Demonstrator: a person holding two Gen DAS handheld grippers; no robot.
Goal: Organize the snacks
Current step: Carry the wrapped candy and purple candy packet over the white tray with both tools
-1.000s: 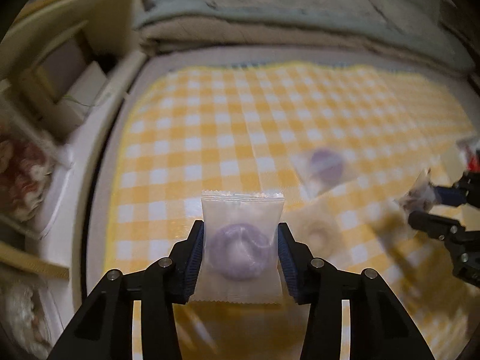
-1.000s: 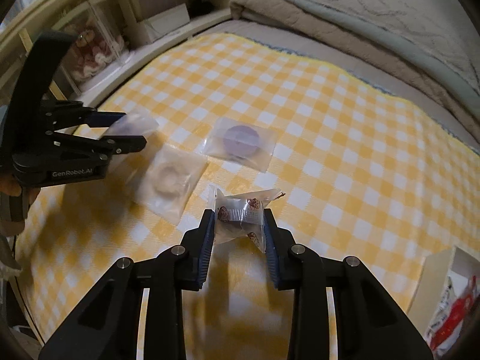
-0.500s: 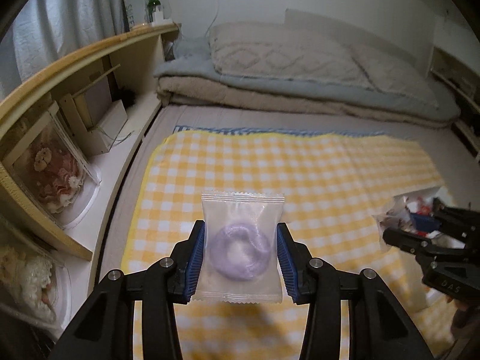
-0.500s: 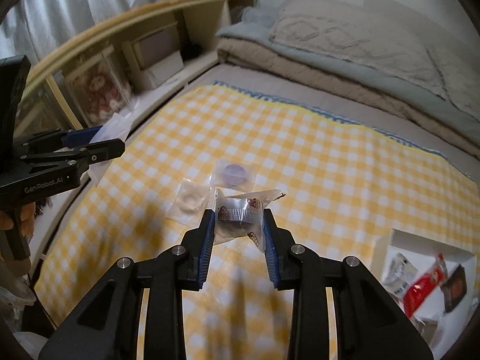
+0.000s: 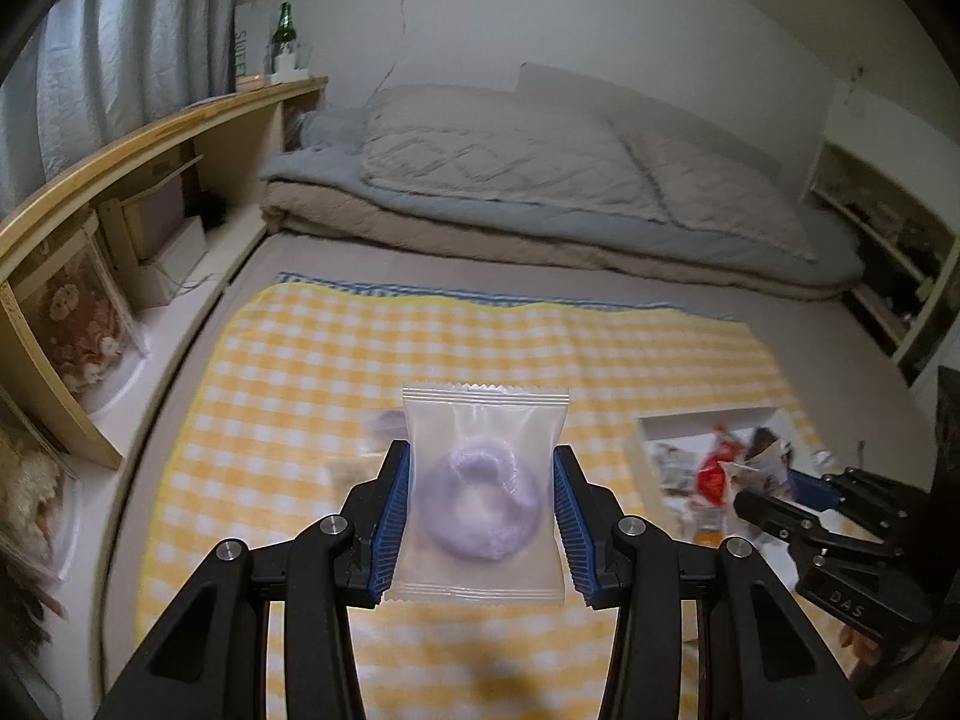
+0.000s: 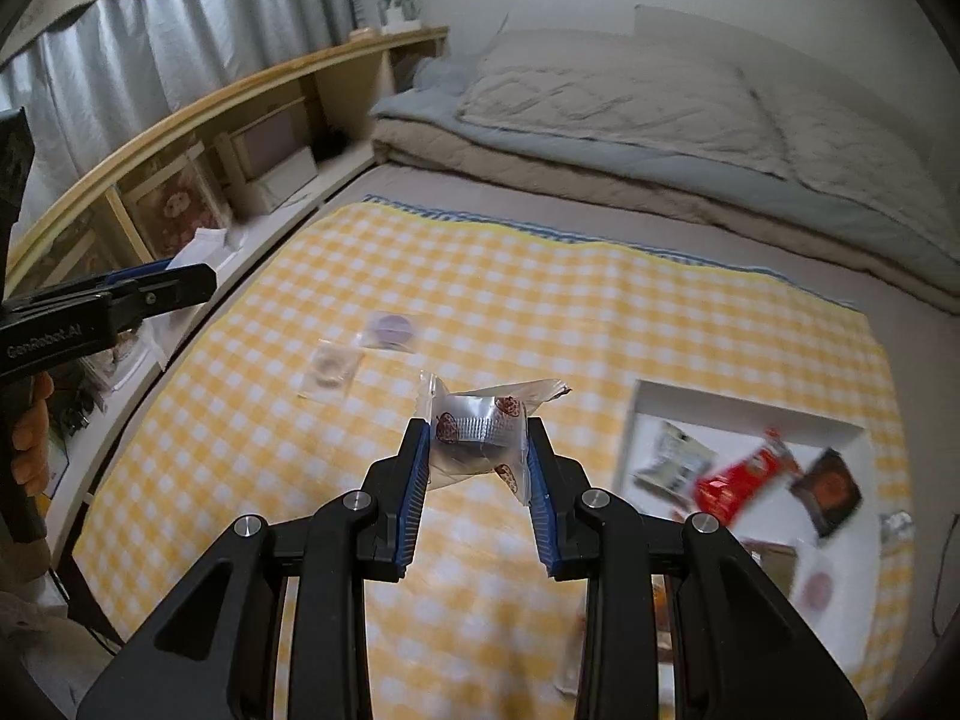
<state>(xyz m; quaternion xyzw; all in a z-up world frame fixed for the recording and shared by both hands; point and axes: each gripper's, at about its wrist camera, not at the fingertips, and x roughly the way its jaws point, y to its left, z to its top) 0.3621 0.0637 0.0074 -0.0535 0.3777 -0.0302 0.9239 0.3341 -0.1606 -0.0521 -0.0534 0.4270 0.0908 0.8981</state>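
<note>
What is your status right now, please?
Left gripper shut on purple ring snack packet. Right gripper shut on clear wrapped snack. White tray ahead; path clear.

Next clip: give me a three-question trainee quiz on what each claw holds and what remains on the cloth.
1. True or false: the left claw grips a packet with a purple ring.
2. What does the right claw hold? A) red packet B) clear strawberry-print packet C) bottle
3. How many packets lie loose on the cloth, outside the tray?

Key: 1 true; 2 B, the clear packet; 3 two, purple and pale.
</note>
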